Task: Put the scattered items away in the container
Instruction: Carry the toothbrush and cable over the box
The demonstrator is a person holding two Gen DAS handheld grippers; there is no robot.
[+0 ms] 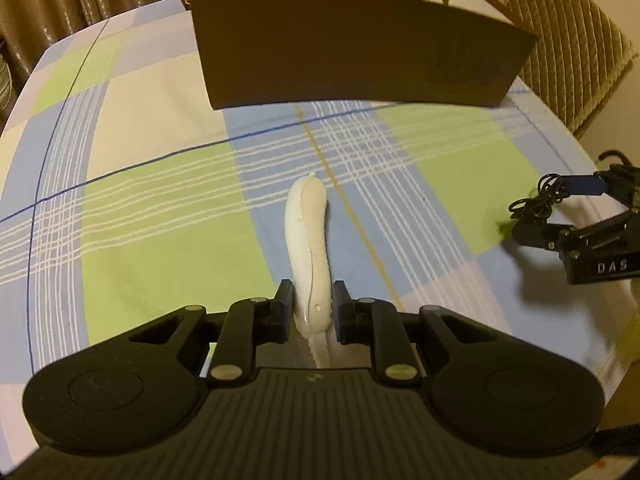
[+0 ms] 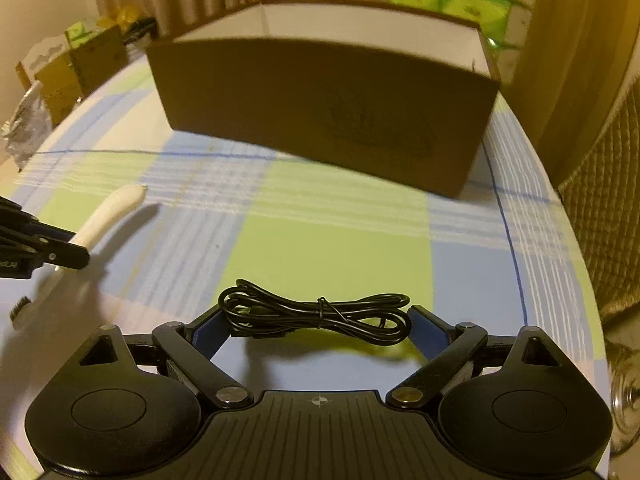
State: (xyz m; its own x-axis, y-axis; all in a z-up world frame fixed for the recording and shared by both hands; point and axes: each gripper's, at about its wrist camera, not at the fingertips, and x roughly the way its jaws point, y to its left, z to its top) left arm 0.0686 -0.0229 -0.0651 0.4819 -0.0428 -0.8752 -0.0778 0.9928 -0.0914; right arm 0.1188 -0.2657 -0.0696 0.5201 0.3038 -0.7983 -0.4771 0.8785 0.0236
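My left gripper (image 1: pixel 311 306) is shut on a white toothbrush (image 1: pixel 307 232), holding it by the handle above the checked tablecloth; the handle points toward the brown cardboard box (image 1: pixel 360 52). In the right wrist view the toothbrush (image 2: pixel 108 216) shows at the left, its bristle end (image 2: pixel 20 308) low. My right gripper (image 2: pixel 316 320) holds a bundled black cable (image 2: pixel 316 314) between its wide-set blue pads, lifted above the cloth with a shadow beneath. The box (image 2: pixel 320 112) stands ahead, open at the top. The right gripper with the cable (image 1: pixel 536 200) shows at the right in the left wrist view.
The round table with the checked cloth (image 1: pixel 160 200) falls away at left and right. A woven chair back (image 1: pixel 572 40) stands behind the box at right. Boxes and a crumpled bag (image 2: pixel 24 124) lie beyond the table's left edge. A glass object (image 2: pixel 624 400) is at far right.
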